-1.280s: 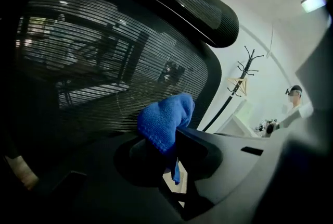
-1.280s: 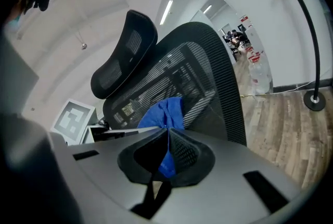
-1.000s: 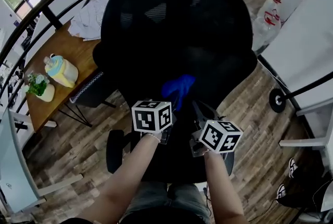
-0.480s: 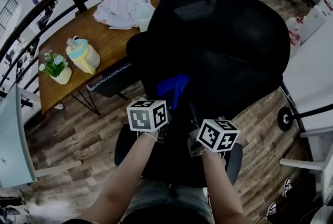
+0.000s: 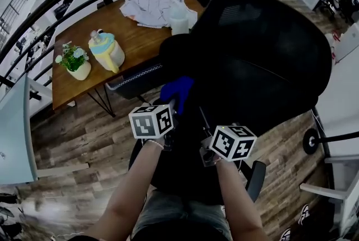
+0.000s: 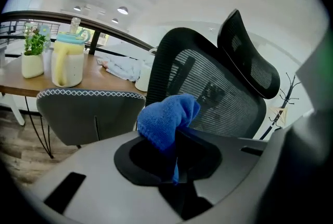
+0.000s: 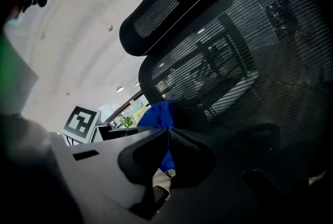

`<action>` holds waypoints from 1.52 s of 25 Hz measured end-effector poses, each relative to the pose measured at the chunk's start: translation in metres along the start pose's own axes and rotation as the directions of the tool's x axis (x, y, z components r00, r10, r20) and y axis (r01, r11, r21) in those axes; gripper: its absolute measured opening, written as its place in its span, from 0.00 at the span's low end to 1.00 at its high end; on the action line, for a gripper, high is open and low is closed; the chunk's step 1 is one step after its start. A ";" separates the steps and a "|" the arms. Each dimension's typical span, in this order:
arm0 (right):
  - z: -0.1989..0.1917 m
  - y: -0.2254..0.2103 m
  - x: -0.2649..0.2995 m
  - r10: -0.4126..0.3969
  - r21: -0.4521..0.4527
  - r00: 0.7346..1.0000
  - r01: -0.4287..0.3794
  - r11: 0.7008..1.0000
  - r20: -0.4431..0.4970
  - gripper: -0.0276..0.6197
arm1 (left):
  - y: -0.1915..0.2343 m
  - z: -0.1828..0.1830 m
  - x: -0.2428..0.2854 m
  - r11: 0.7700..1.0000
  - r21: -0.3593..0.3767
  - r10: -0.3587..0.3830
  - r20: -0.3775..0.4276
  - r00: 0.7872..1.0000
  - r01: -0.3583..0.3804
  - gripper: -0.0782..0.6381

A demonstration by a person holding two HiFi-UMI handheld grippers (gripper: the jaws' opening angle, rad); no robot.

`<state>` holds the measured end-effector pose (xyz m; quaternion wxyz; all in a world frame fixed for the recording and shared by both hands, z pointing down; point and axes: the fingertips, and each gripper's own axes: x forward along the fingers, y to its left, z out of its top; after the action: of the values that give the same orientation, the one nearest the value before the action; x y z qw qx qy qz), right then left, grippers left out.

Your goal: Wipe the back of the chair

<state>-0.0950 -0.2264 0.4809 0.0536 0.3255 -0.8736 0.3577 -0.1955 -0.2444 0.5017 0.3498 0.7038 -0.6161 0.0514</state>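
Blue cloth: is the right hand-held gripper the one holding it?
No, the blue cloth sits clamped in the left hand-held gripper, as its own view shows.

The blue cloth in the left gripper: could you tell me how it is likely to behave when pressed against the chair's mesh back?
The blue cloth sits bunched and folded in the left gripper, so it is probably soft, floppy and light. Its surface looks fuzzy, so it would likely drag rather than slide on the mesh back.
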 end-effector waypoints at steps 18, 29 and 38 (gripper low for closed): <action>-0.015 -0.007 -0.029 -0.015 0.030 1.000 0.015 0.999 0.008 0.09 | 0.013 -0.008 -0.038 0.999 -0.005 0.035 0.027 0.999 -0.035 0.23; -0.032 -0.049 -0.102 -0.145 0.071 0.988 0.141 0.987 0.053 0.09 | -0.073 -0.057 -0.023 0.984 0.105 -0.131 -0.095 0.987 0.141 0.23; -0.040 -0.102 -0.172 -0.295 0.167 0.947 0.272 0.948 0.130 0.09 | -0.173 -0.121 0.018 0.921 0.209 -0.272 -0.262 0.926 0.330 0.23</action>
<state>0.0955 -0.1630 0.5142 0.0130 0.4777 -0.7903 0.3836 0.0090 -0.1929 0.5277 0.3308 0.8182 -0.4443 0.1541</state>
